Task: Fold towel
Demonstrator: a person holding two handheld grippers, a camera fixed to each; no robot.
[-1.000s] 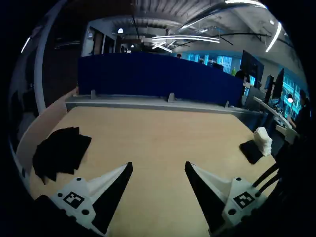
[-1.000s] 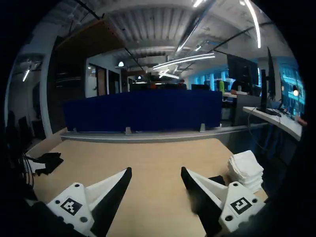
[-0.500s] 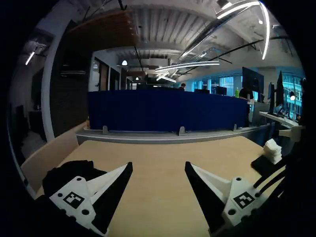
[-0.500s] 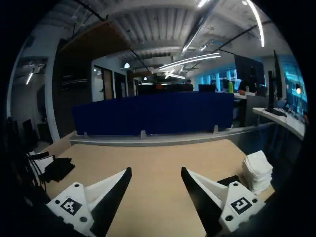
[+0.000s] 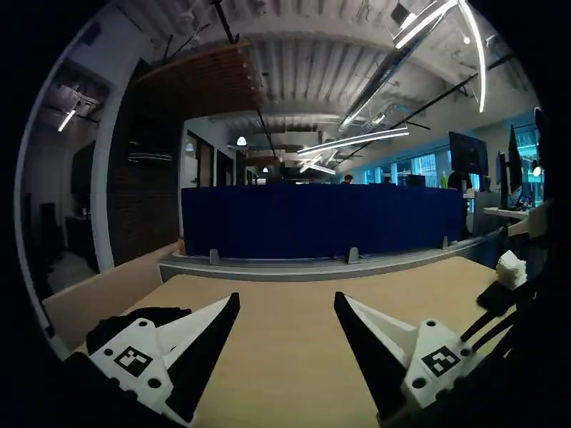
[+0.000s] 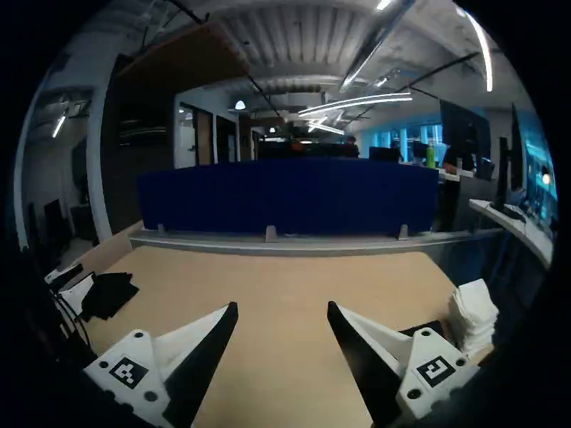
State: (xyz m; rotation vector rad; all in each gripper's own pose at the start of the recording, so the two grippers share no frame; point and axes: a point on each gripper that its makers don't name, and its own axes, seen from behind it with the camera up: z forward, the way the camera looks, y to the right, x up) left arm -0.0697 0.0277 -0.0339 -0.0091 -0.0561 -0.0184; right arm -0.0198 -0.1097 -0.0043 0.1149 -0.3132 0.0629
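Fingers of left gripper [image 5: 285, 296] and right gripper [image 6: 282, 305] stand apart, empty, over the desk [image 5: 285, 346]; the crumpled black towel [image 5: 110, 327] lies lower left, half hidden, so a reach may pinch bunched layers.

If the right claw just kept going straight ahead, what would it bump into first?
Probably the blue divider wall at the table's far edge. The right claw points over bare tabletop toward it, though depth is hard to judge.

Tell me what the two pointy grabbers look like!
Both the left gripper and right gripper have two white, wedge-shaped fingers with black inner faces, tapering to points. Each finger carries a square black-and-white marker and small round holes.
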